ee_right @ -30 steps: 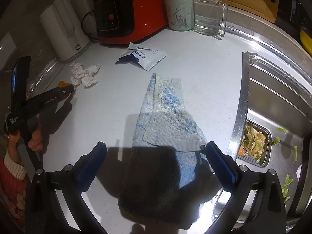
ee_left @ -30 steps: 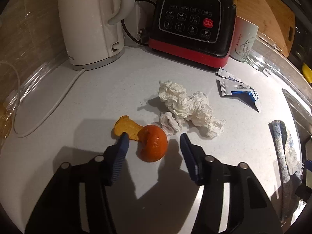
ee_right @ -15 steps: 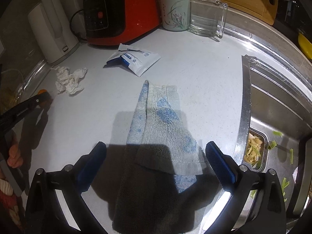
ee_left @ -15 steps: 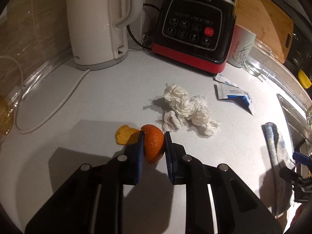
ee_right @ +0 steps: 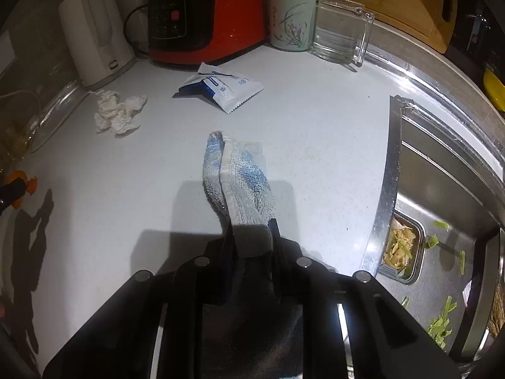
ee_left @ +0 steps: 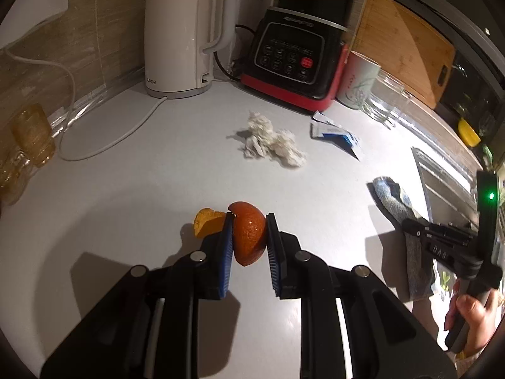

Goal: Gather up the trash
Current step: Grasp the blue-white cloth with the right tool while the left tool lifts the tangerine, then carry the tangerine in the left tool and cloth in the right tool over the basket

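Note:
My left gripper (ee_left: 249, 221) is shut on an orange peel (ee_left: 249, 237) and holds it above the white counter; a flap of the peel (ee_left: 206, 222) hangs to the left. Crumpled white tissue (ee_left: 271, 140) lies farther back, also in the right wrist view (ee_right: 118, 113). A torn blue-and-white wrapper (ee_left: 337, 134) lies by the blender, and shows in the right wrist view (ee_right: 221, 87). My right gripper (ee_right: 252, 225) is shut on a blue-and-white cloth (ee_right: 240, 173), bunched between the fingers. The right gripper also shows in the left wrist view (ee_left: 448, 237).
A white kettle (ee_left: 183, 31) with its cord, a black-and-red blender (ee_left: 296, 50), a cup (ee_right: 292, 15) and a glass mug (ee_right: 341, 28) stand along the back. A steel sink (ee_right: 442, 189) with vegetable scraps is at the right. Amber glasses (ee_left: 30, 135) stand at the left.
My left gripper closed on the orange peel and lifted it back from the tissue. My right gripper closed on the cloth and bunched it up.

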### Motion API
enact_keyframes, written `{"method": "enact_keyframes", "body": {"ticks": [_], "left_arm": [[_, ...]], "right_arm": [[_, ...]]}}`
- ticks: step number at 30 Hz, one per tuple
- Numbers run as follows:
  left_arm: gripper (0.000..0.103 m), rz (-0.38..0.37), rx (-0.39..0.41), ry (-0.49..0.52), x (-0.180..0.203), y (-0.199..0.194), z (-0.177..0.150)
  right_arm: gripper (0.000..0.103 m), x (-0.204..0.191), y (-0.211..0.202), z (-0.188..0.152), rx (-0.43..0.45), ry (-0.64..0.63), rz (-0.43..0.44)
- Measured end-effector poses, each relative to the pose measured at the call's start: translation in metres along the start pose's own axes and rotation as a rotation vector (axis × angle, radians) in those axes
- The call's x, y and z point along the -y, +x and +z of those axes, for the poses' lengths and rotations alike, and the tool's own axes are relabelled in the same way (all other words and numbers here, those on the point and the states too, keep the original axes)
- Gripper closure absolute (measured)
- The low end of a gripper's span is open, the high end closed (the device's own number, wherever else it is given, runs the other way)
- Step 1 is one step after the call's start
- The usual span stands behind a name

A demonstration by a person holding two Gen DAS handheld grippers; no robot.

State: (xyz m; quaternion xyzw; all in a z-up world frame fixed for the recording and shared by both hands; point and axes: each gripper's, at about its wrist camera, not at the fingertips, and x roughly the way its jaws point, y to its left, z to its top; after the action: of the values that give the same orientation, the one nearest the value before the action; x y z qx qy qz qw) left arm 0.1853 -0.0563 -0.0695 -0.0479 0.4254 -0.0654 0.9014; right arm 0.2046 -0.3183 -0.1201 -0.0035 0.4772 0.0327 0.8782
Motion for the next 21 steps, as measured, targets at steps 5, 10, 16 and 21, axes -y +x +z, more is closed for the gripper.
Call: {"method": "enact_keyframes", "body": {"ticks": [5, 10, 16, 21], "left_arm": [[0.083, -0.028, -0.011, 0.044, 0.032, -0.036, -0.032], [0.083, -0.061, -0.037, 0.072, 0.069, -0.072, -0.074], [0.083, -0.096, -0.08, 0.087, 0.11, -0.112, -0.126], [0.083, -0.08, -0.086, 0.09, 0.134, -0.143, -0.164]], "right_arm": [[0.084, 0.0, -0.047, -0.025, 0.037, -0.024, 0.06], [0.084, -0.001, -0.103, -0.062, 0.059, -0.074, 0.09], [0.083, 0.004, -0.16, -0.115, 0.07, -0.11, 0.131], [0.083, 0.014, -0.193, -0.159, 0.067, -0.139, 0.162]]}}
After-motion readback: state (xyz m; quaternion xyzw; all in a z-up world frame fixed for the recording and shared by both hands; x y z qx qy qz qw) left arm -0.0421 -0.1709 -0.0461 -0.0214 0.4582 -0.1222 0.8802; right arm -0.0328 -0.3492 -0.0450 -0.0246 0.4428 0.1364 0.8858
